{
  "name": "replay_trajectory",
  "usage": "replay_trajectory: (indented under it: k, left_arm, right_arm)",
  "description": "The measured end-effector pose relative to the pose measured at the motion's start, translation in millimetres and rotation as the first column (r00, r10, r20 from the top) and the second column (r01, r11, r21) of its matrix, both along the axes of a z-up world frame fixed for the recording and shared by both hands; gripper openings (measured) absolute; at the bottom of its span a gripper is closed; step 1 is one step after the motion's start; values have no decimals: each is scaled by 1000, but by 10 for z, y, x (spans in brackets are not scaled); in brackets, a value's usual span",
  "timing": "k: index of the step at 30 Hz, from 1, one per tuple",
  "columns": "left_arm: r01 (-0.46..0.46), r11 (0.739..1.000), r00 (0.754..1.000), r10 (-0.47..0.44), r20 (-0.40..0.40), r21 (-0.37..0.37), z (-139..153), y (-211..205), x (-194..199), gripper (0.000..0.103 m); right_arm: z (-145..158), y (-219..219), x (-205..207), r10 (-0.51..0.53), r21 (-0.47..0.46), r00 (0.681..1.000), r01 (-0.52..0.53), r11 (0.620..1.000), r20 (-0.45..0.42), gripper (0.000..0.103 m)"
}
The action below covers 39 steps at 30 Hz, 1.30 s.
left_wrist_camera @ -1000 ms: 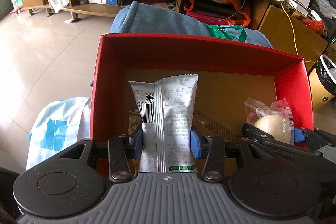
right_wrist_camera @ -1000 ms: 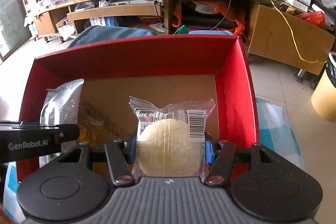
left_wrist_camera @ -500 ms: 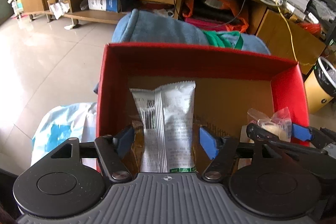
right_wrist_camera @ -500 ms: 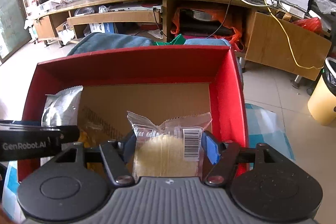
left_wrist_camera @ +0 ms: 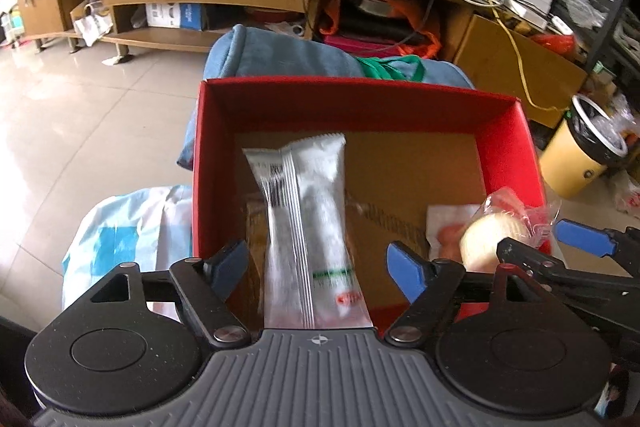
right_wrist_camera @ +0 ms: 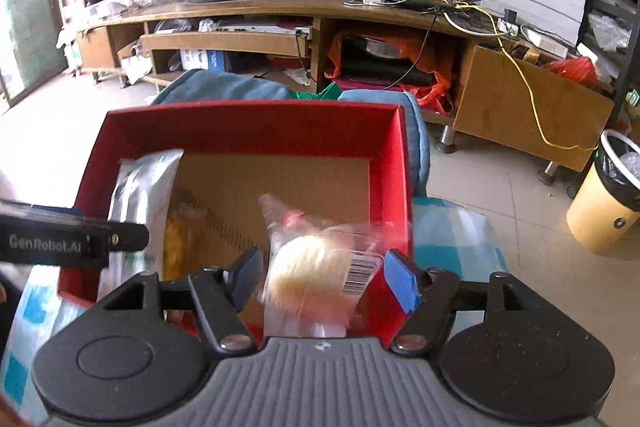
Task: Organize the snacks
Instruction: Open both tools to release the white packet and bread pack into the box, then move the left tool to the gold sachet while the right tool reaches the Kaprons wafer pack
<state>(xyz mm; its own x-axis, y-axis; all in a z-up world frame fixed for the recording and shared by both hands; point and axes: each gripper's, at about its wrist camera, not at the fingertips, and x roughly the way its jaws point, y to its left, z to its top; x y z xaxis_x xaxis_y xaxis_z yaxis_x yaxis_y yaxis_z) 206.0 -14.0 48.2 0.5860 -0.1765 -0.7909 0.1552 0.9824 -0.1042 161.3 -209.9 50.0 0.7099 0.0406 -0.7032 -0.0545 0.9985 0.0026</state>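
A red box with a brown cardboard floor sits in front of both grippers; it also shows in the right wrist view. My left gripper is open above the box's near left part. A long silver snack packet lies between its fingers, blurred and untouched by them. My right gripper is open above the near right part. A clear-wrapped round pale pastry is blurred between its fingers; it shows in the left wrist view too. The silver packet shows at the box's left in the right wrist view.
A blue cushion lies behind the box. A blue-and-white plastic bag lies left of the box and a similar one on its right. A wooden TV stand runs along the back. A yellow bin stands at right.
Both grippers have opened and pulled up and back from the box. The silver packet and the round pastry have been let go and are dropping into the box.
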Motion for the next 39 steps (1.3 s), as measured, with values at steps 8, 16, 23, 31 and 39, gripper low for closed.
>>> replay_trajectory:
  k: [8, 16, 23, 31, 39]
  left_arm:
    - [0, 1000, 1000, 0, -31, -16, -49, -4, -146, 86]
    - [48, 998, 996, -50, -74, -28, -159, 39, -180, 86]
    - [113, 993, 988, -117, -97, -46, -163, 78, -395, 86]
    - [151, 988, 982, -155, -108, -44, -195, 14, -516, 86]
    - [76, 997, 988, -79, -133, -31, -315, -49, -395, 86]
  right_arm:
    - [-193, 24, 237, 19, 41, 1000, -18, 999, -11, 68]
    - [-88, -58, 282, -17, 31, 999, 16, 999, 46, 68]
    - [50, 15, -38, 30, 73, 1000, -30, 997, 2, 68]
    - [-180, 119, -232, 45, 69, 991, -37, 997, -125, 68]
    - [-575, 155, -71, 37, 20, 977, -34, 999, -208, 68]
